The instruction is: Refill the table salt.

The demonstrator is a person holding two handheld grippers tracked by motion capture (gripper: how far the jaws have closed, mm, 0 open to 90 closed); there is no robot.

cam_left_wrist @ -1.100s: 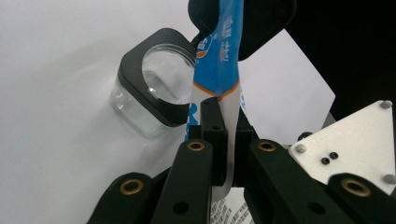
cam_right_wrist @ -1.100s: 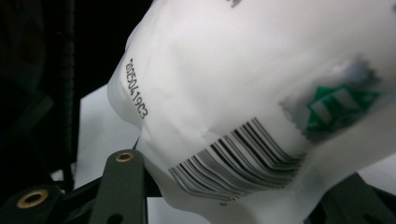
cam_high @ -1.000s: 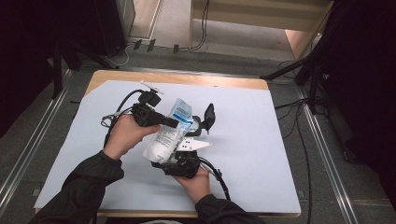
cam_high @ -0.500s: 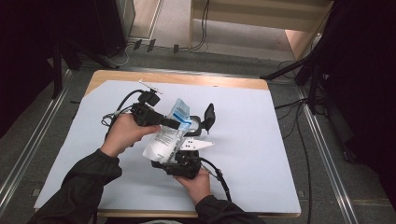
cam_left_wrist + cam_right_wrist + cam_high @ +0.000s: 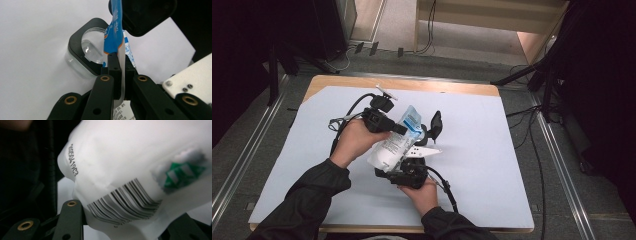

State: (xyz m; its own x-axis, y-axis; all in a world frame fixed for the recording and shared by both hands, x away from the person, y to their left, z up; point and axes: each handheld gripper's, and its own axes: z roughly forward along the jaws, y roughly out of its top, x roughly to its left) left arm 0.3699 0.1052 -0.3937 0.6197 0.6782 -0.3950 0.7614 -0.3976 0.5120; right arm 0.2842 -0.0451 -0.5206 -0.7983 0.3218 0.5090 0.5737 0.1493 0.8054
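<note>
A white and blue pouch (image 5: 396, 142) is being pinched at its blue top edge by the left gripper (image 5: 117, 67), its jaws having just closed. Its bottom is being clamped by the right gripper (image 5: 404, 167). Just beyond the left gripper's jaws, a clear jar (image 5: 86, 53) is standing on the table (image 5: 492, 165).

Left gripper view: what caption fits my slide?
Left gripper pinches the blue-and-white pouch above a clear square container.

Grey carpet floor (image 5: 472, 35), wooden table (image 5: 402, 84), pale mat (image 5: 492, 150)
</note>
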